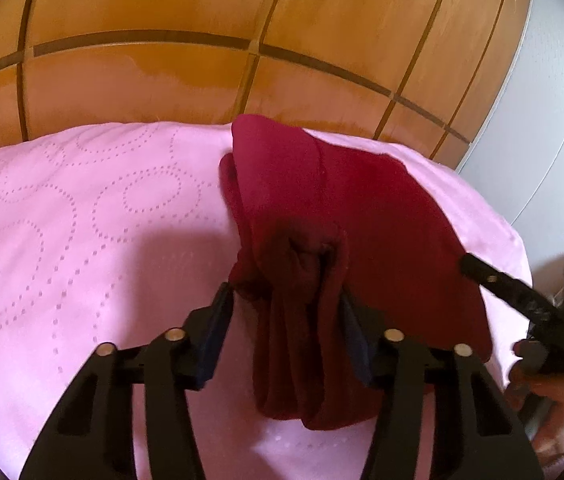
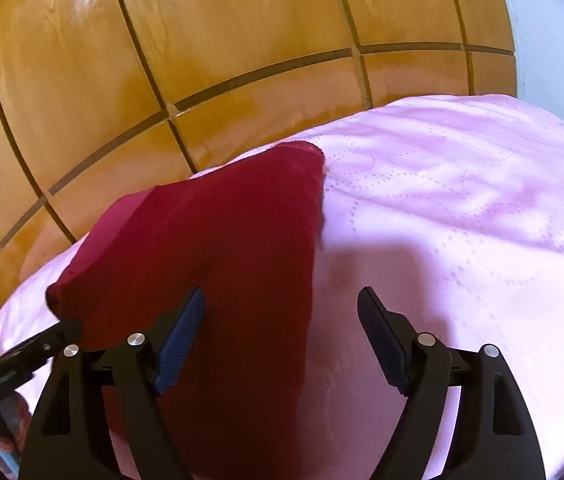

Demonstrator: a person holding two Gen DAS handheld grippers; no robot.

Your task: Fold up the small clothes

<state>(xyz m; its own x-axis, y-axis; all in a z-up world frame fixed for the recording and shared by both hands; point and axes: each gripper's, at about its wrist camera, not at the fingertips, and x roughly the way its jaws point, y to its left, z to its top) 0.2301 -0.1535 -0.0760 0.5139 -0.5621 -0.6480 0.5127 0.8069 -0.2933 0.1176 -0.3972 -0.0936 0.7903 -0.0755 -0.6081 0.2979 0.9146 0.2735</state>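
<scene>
A small dark red garment (image 1: 382,216) lies on a pink sheet (image 1: 82,220) with dotted circles. My left gripper (image 1: 286,300) is shut on a bunched fold of its near edge, and the cloth is puckered between the blue pads. In the right wrist view the same garment (image 2: 222,240) spreads to the left of centre. My right gripper (image 2: 282,316) stands open just above it, its left finger (image 2: 186,328) over the cloth and its right finger (image 2: 378,332) over bare sheet. Nothing is pinched there. The garment's near part is hidden under the grippers.
A wooden panelled wall (image 1: 202,20) rises right behind the sheet's far edge. A pale wall (image 1: 554,100) stands to the right. A person's hand (image 1: 550,400) holds the right gripper's handle at the sheet's right edge. Bare pink sheet (image 2: 462,200) spreads right of the garment.
</scene>
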